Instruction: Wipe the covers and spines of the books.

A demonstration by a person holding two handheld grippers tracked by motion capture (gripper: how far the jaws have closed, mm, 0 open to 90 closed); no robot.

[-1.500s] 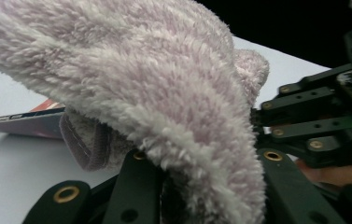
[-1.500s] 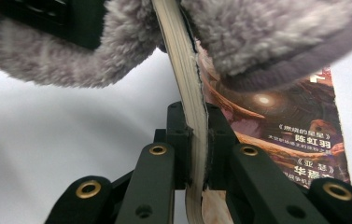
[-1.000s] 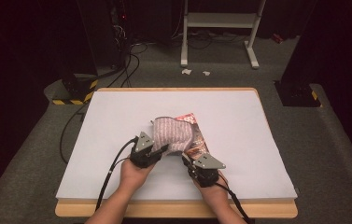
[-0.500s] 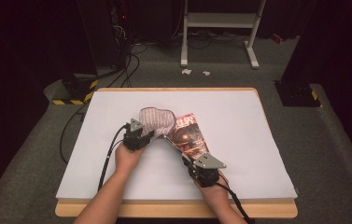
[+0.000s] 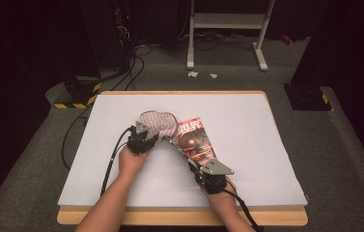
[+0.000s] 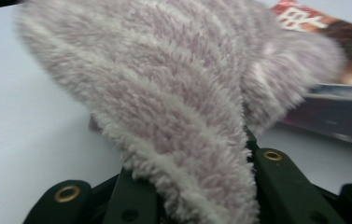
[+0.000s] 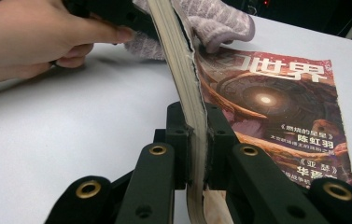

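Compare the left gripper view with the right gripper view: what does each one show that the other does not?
Left gripper view alone: the left tool shut on the fluffy sock.
Right gripper view alone: the right tool clamping the magazine by its edge, its cover lettering readable, and the person's left hand.
Both: sock, magazine, white table.

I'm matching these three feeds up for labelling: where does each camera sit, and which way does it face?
High view: above the person's table edge, looking forward and down; forearms, left gripper, right gripper.
Left gripper view: on that gripper, looking along its jaws, shut on the fuzzy cloth.
Right gripper view: on that gripper, looking along its jaws, shut on the magazine; the left hand shows.
Shared: all three show cloth and magazine.
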